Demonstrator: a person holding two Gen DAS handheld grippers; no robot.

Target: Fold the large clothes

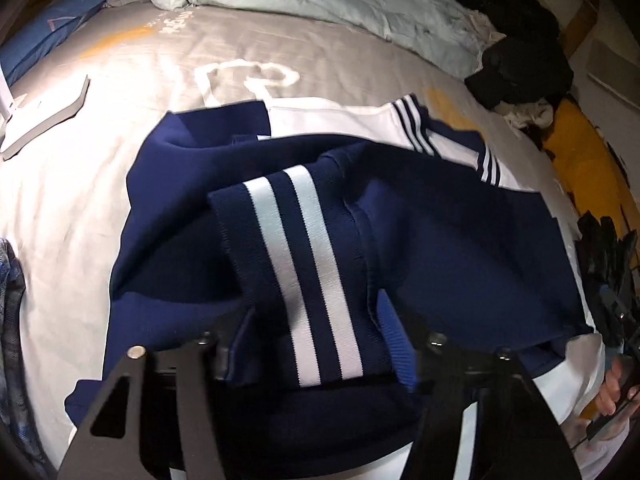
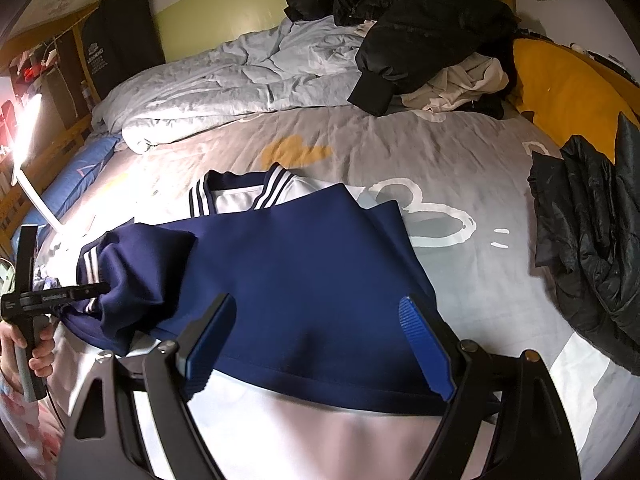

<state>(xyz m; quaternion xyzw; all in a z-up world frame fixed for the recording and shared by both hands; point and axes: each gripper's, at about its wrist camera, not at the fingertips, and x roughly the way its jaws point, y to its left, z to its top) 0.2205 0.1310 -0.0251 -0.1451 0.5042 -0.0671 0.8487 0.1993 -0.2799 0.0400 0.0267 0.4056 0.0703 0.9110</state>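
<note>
Jacket (image 2: 304, 280) on bed (image 2: 460, 168) | L tongs (image 1: 316, 356) pinching cuff (image 1: 304, 280) | R tongs (image 2: 320, 344) spread

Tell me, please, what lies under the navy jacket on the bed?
Under the jacket is the grey bedsheet, whose white cartoon outline runs beneath the jacket's edge. The rest of that print is covered, as is anything else beneath.

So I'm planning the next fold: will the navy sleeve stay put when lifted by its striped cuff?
Probably not. The navy sleeve already sags and bunches, so it should drape limply. The striped cuff in the left gripper looks ribbed and thicker, likely firmer. The smooth fabric may slide over the jacket.
</note>
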